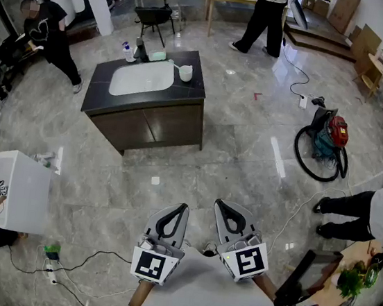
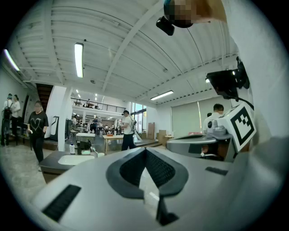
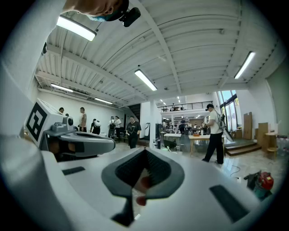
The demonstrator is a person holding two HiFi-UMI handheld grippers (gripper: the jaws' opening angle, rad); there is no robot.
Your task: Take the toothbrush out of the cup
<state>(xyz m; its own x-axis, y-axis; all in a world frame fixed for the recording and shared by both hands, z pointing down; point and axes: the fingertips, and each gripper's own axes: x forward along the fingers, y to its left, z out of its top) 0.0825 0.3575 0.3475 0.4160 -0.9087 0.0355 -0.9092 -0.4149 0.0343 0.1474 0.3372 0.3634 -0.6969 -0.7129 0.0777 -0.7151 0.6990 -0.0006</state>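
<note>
In the head view, the left claw (image 1: 178, 213) and right claw (image 1: 225, 213) sit side by side at 6 o'clock, level above the floor. Both are well apart from the bench (image 1: 189, 94) at 11 o'clock. A white cup (image 1: 185, 73) stands by the bench's sink (image 1: 142, 79), and the toothbrush (image 1: 178, 65) leans out of it.

In the left gripper view, the jaws meet with nothing between them, and the bench lies at 9 o'clock.

In the right gripper view, the jaws are pressed together and empty.
</note>
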